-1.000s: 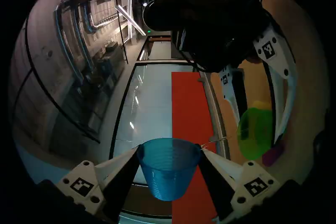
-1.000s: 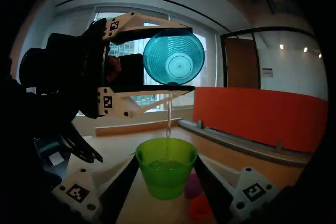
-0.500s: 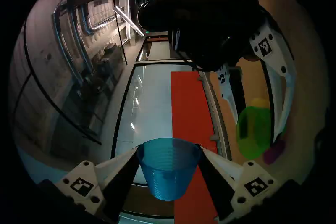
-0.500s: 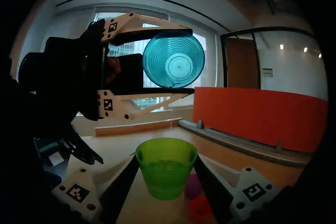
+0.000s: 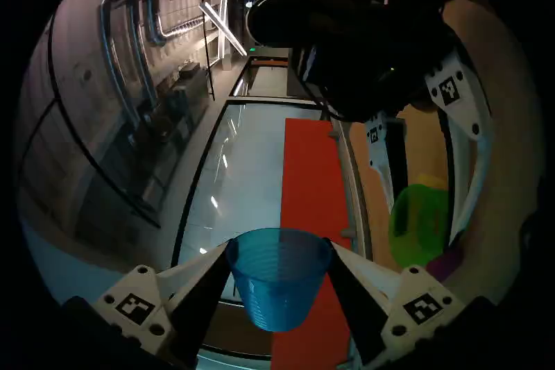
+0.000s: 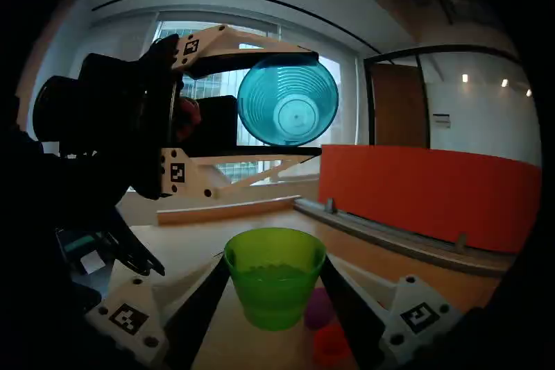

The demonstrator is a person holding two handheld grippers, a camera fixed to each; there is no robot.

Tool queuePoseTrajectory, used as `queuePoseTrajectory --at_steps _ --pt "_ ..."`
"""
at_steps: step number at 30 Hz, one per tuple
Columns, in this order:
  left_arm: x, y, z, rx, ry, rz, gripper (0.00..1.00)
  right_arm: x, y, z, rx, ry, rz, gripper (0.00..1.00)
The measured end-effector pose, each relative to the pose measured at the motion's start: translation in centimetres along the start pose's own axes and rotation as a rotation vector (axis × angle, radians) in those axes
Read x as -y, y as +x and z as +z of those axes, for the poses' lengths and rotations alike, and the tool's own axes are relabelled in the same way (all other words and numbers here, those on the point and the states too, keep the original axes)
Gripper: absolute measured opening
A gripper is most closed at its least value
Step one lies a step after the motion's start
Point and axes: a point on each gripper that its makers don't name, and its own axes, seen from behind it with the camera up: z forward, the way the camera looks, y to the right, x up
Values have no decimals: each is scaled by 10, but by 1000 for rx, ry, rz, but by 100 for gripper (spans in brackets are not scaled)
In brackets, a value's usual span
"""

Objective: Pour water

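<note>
Right claw [image 6: 275,262]: pinched the green cup [image 6: 275,297], upright over the counter [image 6: 201,248].
Green cup contents: held water [image 6: 275,271], partly full.
Left claw [image 6: 317,103]: clamped the blue cup [image 6: 288,101], tipped sideways, above and beyond the green cup.
Blue cup contents: looked empty.

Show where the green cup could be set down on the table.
Bare tabletop lies left of the green cup, toward the window ledge, and behind it along the orange partition. Crowded beside the cup's right: a purple thing and a red one.
</note>
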Motion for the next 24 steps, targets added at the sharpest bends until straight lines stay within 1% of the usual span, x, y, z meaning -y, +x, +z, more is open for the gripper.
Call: queuePoseTrajectory --at_steps 3,6,11,14,20,24 --pt "-2 -3 1 -2 -6 -89 89 -1 1 -1 -2 -3 -1 91" --pt "-4 -5 2 -4 -17 -192 89 -2 2 -2 -4 -7 -2 91" --pt "-6 -11 3 -8 -22 -380 89 -3 5 -2 -12 -10 0 91" --pt "-6 -16 2 -4 -21 -489 89 -5 7 -3 -17 -12 1 91" --pt "-3 -26 2 9 -20 -684 89 -8 9 -6 -24 -20 -3 90" --pt "-3 -28 3 -4 -28 -810 89 -9 12 -9 -28 -24 -5 91"
